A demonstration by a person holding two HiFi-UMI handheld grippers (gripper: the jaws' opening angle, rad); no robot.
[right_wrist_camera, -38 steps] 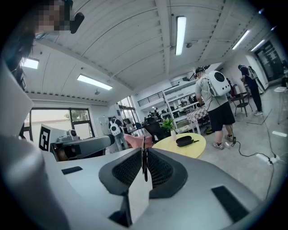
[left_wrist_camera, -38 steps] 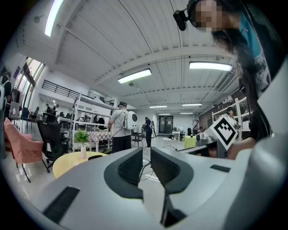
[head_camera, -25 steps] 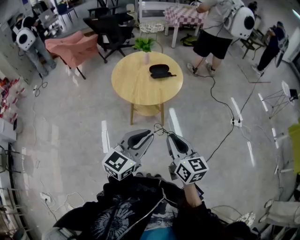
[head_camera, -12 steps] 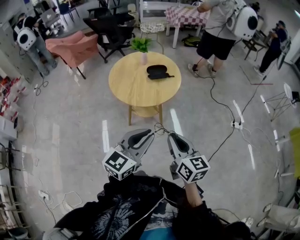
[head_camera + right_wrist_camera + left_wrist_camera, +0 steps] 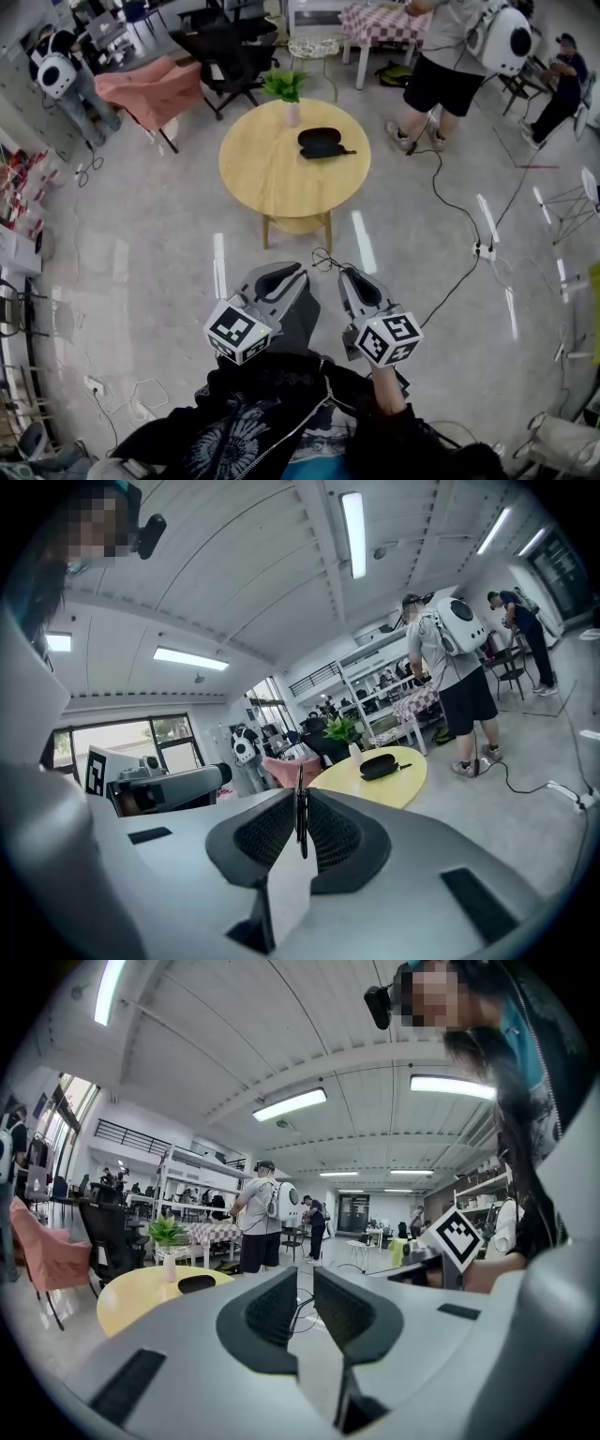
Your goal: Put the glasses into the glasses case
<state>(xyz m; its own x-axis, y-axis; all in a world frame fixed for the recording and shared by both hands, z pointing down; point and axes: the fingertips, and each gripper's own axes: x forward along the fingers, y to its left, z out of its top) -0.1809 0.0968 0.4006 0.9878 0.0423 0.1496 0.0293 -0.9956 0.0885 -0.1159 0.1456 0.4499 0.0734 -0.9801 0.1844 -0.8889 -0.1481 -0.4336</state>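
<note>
Jaws on left gripper [image 5: 278,275] slightly apart, on right gripper [image 5: 359,281] pressed together, both empty, since the glasses case [image 5: 320,140] and glasses [image 5: 343,150] lie out of reach at 12 o'clock on the table [image 5: 277,178].

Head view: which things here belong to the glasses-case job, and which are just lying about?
Job: glasses case, round table under it, left gripper, right gripper.
Lying about: potted plant, pink chair, black office chair, checked table.
</note>
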